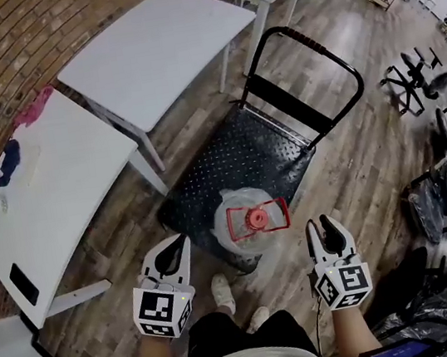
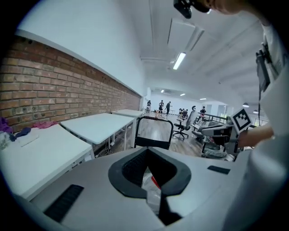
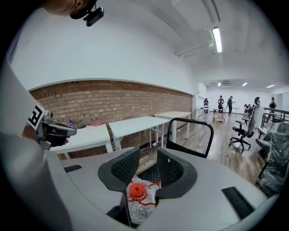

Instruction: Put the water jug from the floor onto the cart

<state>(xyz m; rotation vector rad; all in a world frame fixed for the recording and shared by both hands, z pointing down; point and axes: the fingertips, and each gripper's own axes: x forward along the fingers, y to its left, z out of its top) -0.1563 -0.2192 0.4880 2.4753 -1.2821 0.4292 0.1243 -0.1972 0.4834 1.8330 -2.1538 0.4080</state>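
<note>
On the cart: the water jug (image 1: 251,229) looks like it's sitting on the black deck of the cart (image 1: 240,150), right at the near edge and not on the floor (image 1: 348,170). I'd call the job basically done.
Left claw (image 1: 171,247): held up just left of the jug and clear of it. Jaws are only a little apart, with nothing pinched. You just see a sliver of the jug's plastic through the gap.
Right claw (image 1: 318,224): up on the jug's right side and not touching it. Jaws are apart with nothing clamped. The red cap (image 3: 137,191) shows below and beyond them.
How it'll handle: clear plastic, looks like a big one, so probably heavy if it's full. I can't tell the fill level. The walls look smooth and rounded, so my guess is slippery and a bit squishy under a pinch.
Where to grab: the red handle (image 1: 277,207) around the neck. It's the stiffest bit and a claw can close on it.
Watch out: it's close to the deck's edge, so a bump could tip it off.
</note>
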